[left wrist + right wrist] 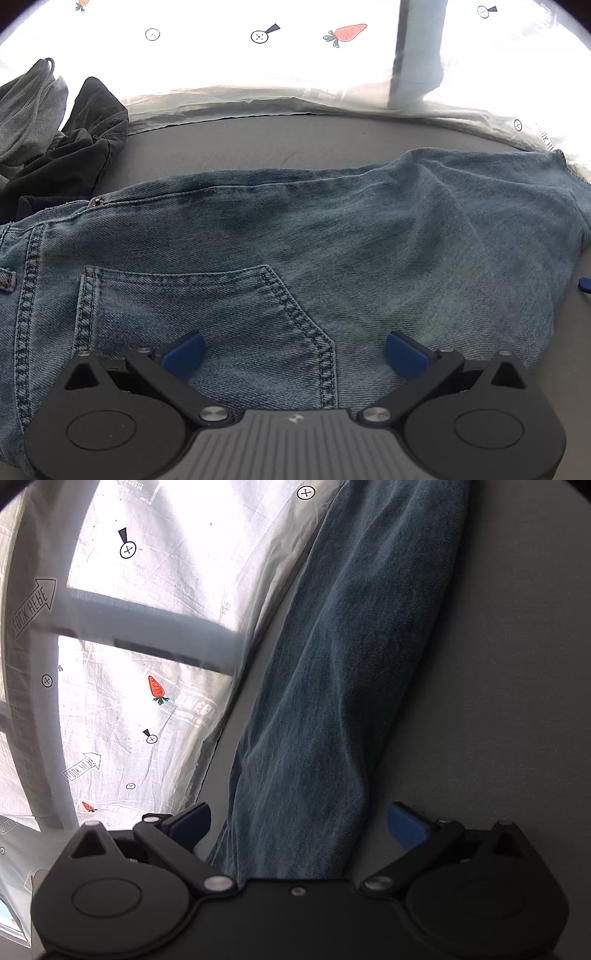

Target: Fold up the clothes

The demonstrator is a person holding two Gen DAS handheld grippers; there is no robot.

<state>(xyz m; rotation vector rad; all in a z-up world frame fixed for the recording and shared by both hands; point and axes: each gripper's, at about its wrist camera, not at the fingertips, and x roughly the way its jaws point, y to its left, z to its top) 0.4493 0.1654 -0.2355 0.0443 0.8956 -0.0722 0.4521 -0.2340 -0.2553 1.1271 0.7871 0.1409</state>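
Note:
Blue jeans (295,236) lie flat across a grey surface (258,144), waistband to the left, back pocket (207,310) facing up. My left gripper (294,350) hovers over the pocket with its blue pads wide apart, open, gripping nothing. In the right wrist view a jeans leg (332,686) stretches away along the surface. My right gripper (299,825) stands open over the near end of that leg; its pads are spread to either side of the cloth and do not press on it.
A heap of dark and grey garments (55,140) sits at the far left of the surface. A white sheet printed with carrots (258,55) (147,664) hangs behind the far edge. Bare grey surface (498,701) lies to the right of the leg.

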